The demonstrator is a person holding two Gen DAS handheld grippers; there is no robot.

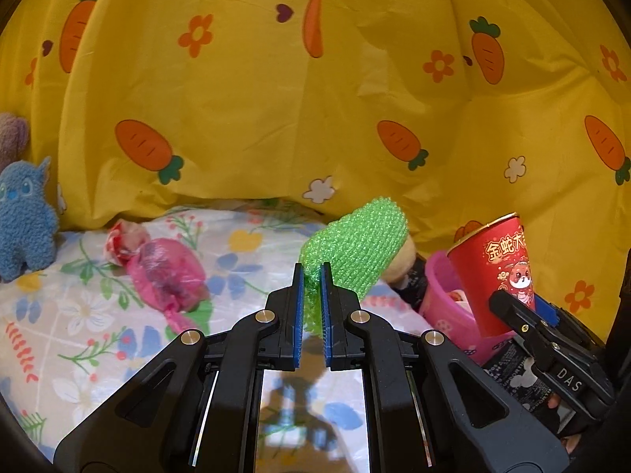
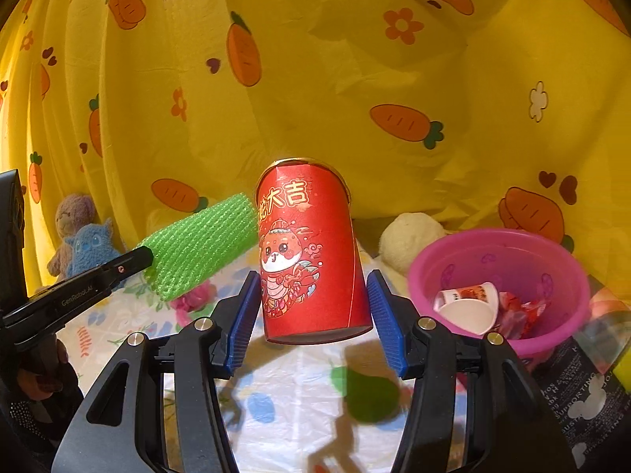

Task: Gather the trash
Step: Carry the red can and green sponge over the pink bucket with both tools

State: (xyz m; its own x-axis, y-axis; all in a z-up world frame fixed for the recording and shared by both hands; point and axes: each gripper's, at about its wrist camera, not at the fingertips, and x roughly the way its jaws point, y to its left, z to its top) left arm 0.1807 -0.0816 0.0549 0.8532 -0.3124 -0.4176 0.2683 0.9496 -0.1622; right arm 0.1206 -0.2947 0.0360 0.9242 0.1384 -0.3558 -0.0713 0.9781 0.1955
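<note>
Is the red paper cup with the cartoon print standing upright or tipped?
Tipped. The red paper cup leans left, its base off the floral sheet, between the right gripper's blue pads.

The right gripper point(image 2: 313, 303) holds a red paper cup point(image 2: 311, 252) between its blue pads point(image 2: 384, 311), tilted above the flowered sheet point(image 2: 292, 390). Right of it a pink bowl point(image 2: 501, 252) contains a white cup point(image 2: 469, 307) and wrappers point(image 2: 520, 311). The left gripper point(image 2: 144, 254) pinches green foam netting point(image 2: 201, 244)
</note>
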